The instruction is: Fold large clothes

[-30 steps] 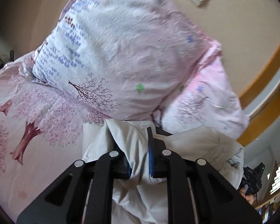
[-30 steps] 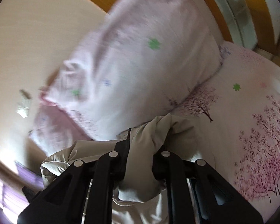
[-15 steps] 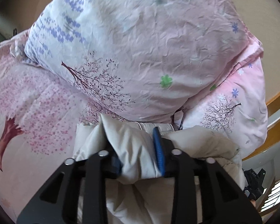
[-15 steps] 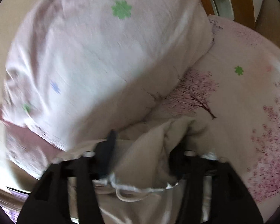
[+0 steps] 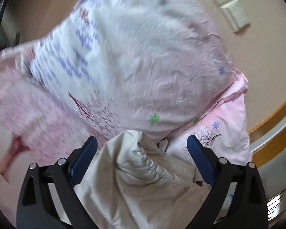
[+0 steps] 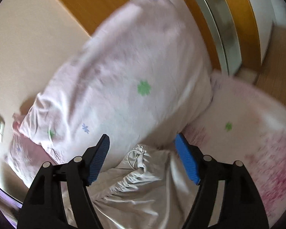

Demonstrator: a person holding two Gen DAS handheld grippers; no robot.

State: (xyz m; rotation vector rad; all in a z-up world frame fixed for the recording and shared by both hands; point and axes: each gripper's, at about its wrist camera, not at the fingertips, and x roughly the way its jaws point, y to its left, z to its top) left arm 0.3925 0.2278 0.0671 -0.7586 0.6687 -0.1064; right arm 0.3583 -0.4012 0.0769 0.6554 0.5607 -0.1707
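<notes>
Pink tree-printed bedding [image 5: 24,114] and a plump pillow [image 5: 143,66] filled the far view. Both the left gripper [image 5: 141,143] and right gripper [image 6: 142,142] gaped wide, holding nothing; the beige garment [image 5: 143,171] lay just beneath them against the pillow. One fold seemed laid; regripping an edge likely came next.

One cream jacket [image 5: 143,173] lies bunched on one pink floral bedsheet [image 5: 28,126]. Two pillows [image 5: 139,61], perhaps, since the lower one [image 5: 226,133] is partly hidden. Two grippers [image 5: 142,148] [image 6: 142,150], both spread wide. One wall switch plate [image 5: 228,3].
</notes>
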